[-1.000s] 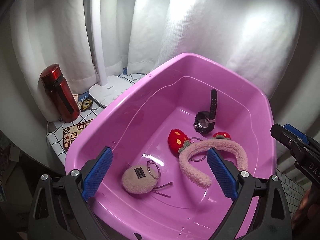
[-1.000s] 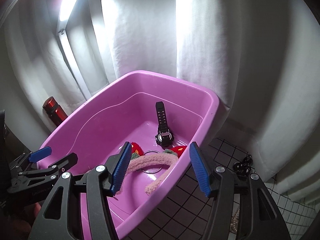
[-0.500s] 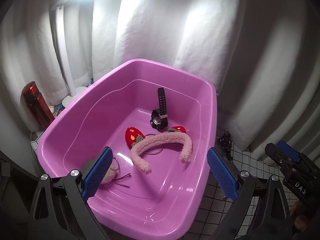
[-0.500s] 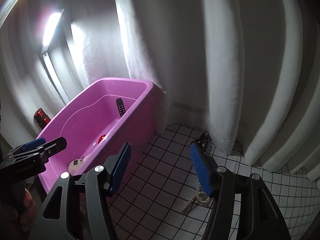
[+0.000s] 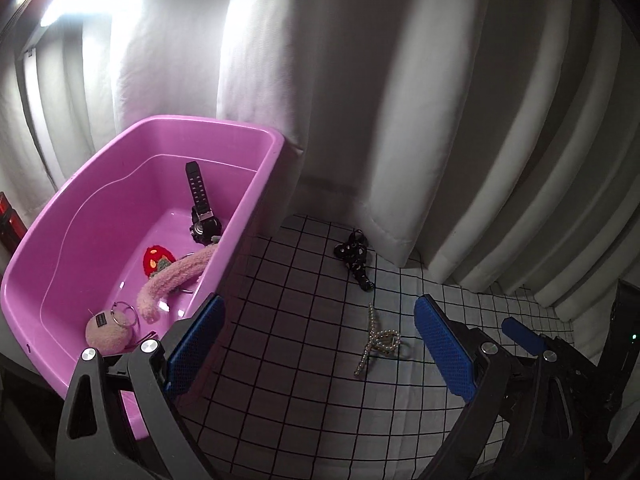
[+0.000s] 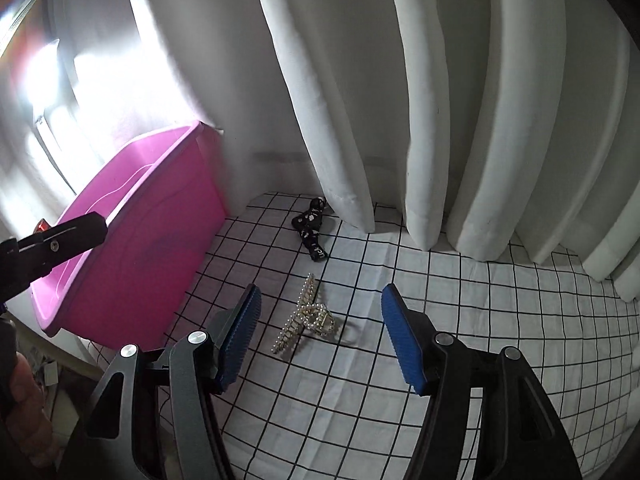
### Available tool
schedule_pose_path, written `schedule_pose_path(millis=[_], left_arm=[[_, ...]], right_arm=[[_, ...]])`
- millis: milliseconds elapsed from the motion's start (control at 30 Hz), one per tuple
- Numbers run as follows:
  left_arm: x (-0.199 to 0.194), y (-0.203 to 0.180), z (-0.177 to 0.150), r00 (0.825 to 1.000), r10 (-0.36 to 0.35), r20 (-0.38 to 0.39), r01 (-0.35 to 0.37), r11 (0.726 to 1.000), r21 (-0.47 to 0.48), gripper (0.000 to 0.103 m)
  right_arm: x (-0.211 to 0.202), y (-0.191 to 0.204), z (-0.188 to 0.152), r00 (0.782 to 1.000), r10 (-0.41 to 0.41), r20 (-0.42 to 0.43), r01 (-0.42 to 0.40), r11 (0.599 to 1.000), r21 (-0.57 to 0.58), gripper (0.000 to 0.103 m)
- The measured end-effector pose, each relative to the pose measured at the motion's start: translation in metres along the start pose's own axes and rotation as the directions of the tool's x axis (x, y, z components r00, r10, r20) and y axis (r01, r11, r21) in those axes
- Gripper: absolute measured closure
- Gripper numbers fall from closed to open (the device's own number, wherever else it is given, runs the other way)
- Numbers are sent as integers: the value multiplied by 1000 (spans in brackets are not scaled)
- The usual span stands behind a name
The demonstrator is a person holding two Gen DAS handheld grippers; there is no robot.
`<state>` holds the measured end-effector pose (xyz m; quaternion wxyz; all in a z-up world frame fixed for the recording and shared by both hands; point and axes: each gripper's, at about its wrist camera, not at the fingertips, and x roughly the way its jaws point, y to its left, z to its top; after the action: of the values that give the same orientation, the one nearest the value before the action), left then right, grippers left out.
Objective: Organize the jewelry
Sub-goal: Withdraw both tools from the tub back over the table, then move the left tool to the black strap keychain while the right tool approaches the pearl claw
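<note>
Two tools, left tool (image 5: 316, 344) and right tool (image 6: 320, 332), gape, released. A pearl-studded gold hair clip (image 6: 306, 318) lies at centre frame on the checked bench. Only the left view shows the pink bin's (image 5: 248, 200) watch (image 5: 202, 210).

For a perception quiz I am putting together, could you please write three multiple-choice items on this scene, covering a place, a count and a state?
1. Where does the black wristwatch lie?
A. on the checked cloth
B. in the purple plastic tub
C. between the right gripper's fingers

2. How many accessories lie on the white checked cloth?
A. two
B. four
C. none

3. How is the right gripper?
A. shut on the clip
B. shut, empty
C. open

Answers: B, the watch leans on the tub's inner wall; A, only the pearl-studded hair clip and the black strap lie there; C, its blue pads stand wide apart above the clip.
</note>
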<state>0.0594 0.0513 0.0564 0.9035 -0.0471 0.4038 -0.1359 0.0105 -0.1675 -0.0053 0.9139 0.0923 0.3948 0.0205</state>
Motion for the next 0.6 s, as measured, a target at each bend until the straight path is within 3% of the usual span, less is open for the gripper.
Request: schedule_pose_path(millis=[333,600], left_arm=[[72,-30,6,998,45,-35,-43,998,43,9],[135,-34,14,996,75,-56,-70,994,88,9]], right_arm=[[35,-19,-37,999,8,-52,-6,998,55,43],[75,-8,-42,997,34,-74,-27,996,85,43]])
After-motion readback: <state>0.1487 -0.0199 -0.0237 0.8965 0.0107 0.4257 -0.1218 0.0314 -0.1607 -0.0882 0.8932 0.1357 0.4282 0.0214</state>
